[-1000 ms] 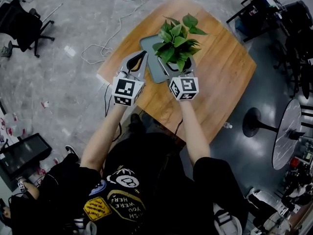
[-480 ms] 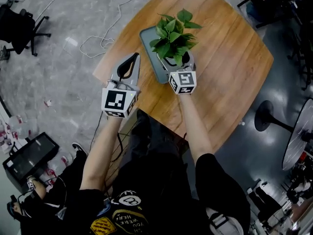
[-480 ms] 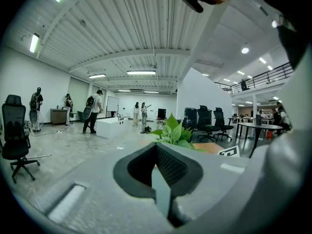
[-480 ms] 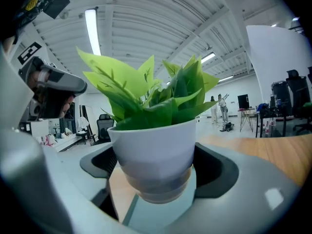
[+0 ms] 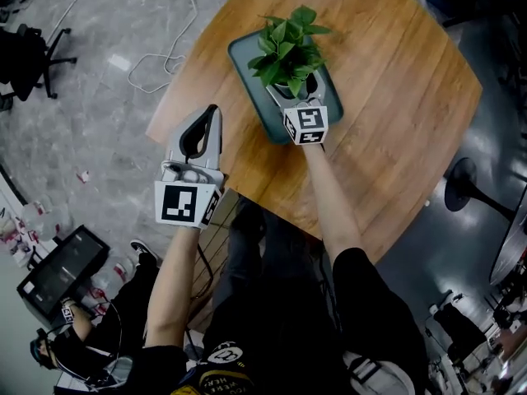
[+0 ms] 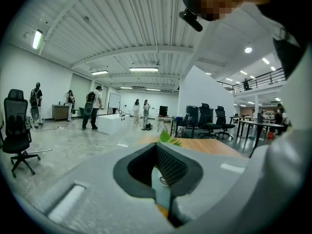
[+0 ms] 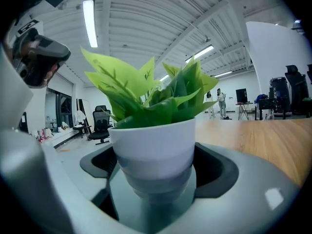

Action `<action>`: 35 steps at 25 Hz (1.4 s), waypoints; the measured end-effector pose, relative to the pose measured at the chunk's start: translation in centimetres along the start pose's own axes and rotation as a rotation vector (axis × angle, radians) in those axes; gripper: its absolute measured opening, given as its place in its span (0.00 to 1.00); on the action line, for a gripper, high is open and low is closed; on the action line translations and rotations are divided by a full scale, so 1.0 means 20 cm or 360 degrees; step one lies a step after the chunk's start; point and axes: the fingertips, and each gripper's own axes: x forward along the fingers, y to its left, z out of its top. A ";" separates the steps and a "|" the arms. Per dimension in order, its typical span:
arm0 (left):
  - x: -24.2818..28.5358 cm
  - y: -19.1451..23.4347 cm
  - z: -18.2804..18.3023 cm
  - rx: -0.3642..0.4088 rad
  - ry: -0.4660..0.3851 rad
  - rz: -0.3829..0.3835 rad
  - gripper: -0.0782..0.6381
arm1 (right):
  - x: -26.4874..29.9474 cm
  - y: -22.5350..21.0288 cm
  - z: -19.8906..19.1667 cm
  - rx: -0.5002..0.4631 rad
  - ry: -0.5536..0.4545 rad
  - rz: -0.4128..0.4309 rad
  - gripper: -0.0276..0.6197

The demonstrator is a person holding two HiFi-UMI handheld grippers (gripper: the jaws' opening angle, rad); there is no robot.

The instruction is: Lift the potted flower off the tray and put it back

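Observation:
A green leafy plant in a white pot [image 5: 284, 46] stands on a dark teal tray [image 5: 245, 66] on the wooden table [image 5: 395, 97]. My right gripper [image 5: 291, 90] reaches over the tray's near end and is shut on the pot, one jaw on each side. In the right gripper view the white pot [image 7: 156, 145] fills the space between the jaws of my right gripper [image 7: 156, 182], and its base mirrors in the glossy tray [image 7: 146, 211]. My left gripper [image 5: 212, 115] hangs shut and empty over the table's near left edge, away from the tray. The left gripper view shows its closed jaws [image 6: 158, 168].
White cables [image 5: 165, 56] lie on the grey floor left of the table, and an office chair [image 5: 29, 56] stands further left. A round pedestal table base [image 5: 469, 192] is at the right. A seated person [image 5: 74, 336] is at the bottom left.
My left gripper has drawn back from beside the tray toward the table's near left edge. The right gripper stays on the pot over the tray. The head camera has shifted.

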 end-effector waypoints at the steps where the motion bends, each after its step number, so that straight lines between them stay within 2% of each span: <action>1: 0.00 0.00 0.00 0.0003 -0.0001 -0.0005 0.11 | 0.01 -0.02 -0.03 0.0008 0.0018 -0.0009 0.80; 6: -0.05 0.05 -0.02 -0.0039 0.0027 0.0007 0.11 | 0.02 0.00 -0.13 0.0014 0.0080 -0.0049 0.80; 12: -0.05 0.02 -0.03 -0.0041 0.0046 0.0017 0.11 | 0.03 0.00 -0.16 0.0011 0.0115 -0.0045 0.80; 15: -0.05 0.04 -0.02 -0.0058 0.0049 0.0016 0.11 | 0.03 0.02 -0.15 0.0006 0.0136 -0.0045 0.83; 22: -0.08 0.00 -0.03 -0.0106 0.0050 0.0013 0.11 | -0.18 0.04 -0.19 0.0044 0.0278 -0.0014 0.82; 23: -0.09 -0.02 -0.03 -0.0107 0.0047 0.0010 0.11 | -0.25 0.05 -0.18 0.0065 0.0286 -0.0025 0.77; 25: -0.13 -0.06 0.00 -0.0103 0.0038 0.0001 0.11 | -0.42 0.04 -0.14 0.0101 0.0273 -0.0110 0.54; 26: -0.15 -0.08 0.02 -0.0102 0.0033 -0.0008 0.11 | -0.52 0.03 -0.10 0.0116 0.0274 -0.0176 0.32; 27: -0.17 -0.11 0.04 -0.0105 0.0029 -0.0020 0.11 | -0.62 0.04 -0.06 0.0136 0.0288 -0.0223 0.04; 28: -0.20 -0.14 0.06 -0.0111 0.0027 -0.0033 0.11 | -0.71 0.07 -0.02 0.0164 0.0303 -0.0226 0.04; 31: -0.36 -0.27 0.14 -0.0110 0.0027 -0.0094 0.11 | -1.00 0.31 0.20 0.0219 0.0291 -0.0122 0.04; 35: -0.63 -0.42 0.27 -0.0066 0.0019 -0.0180 0.11 | -1.40 0.53 0.64 0.0288 0.0114 -0.0193 0.04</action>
